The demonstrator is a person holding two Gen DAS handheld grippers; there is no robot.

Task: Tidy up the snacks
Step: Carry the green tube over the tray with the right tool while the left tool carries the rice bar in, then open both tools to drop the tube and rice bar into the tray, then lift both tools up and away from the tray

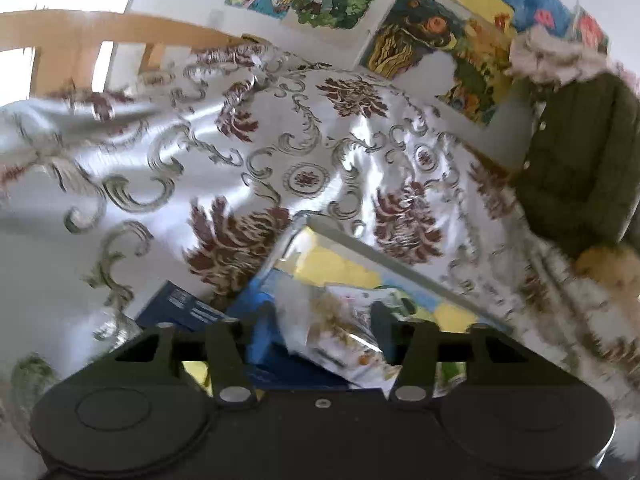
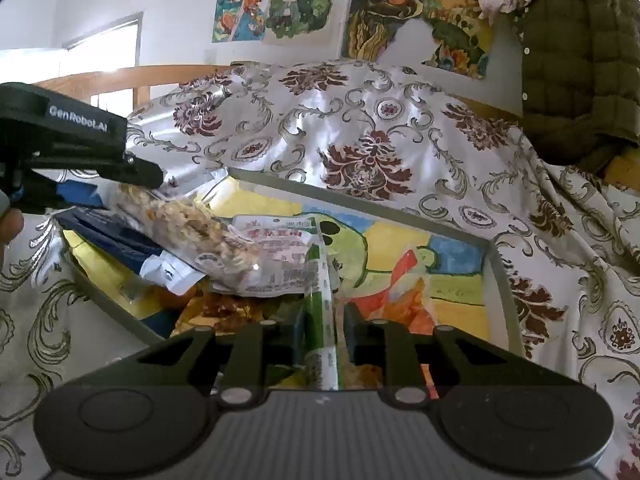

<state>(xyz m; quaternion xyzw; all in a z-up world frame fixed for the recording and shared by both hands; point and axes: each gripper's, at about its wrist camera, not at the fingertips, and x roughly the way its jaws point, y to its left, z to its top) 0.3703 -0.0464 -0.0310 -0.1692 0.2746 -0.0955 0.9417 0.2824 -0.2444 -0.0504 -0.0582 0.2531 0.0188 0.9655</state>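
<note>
A floral cloth point(image 2: 380, 136) covers the worktop under a grey tray point(image 2: 500, 280) with a cartoon-printed floor. A clear snack bag point(image 2: 240, 248) lies tilted over dark blue packets point(image 2: 112, 236) in the tray. The left tool point(image 1: 324, 320) is spread wide around the bag, grip unclear; the right tool point(image 2: 323, 320) pinches its green edge.

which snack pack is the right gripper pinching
The green-edged packet, held edge-on between the right gripper fingers. The clear bag of pale flakes is with the left gripper; the dark blue pack lies in the tray.
</note>
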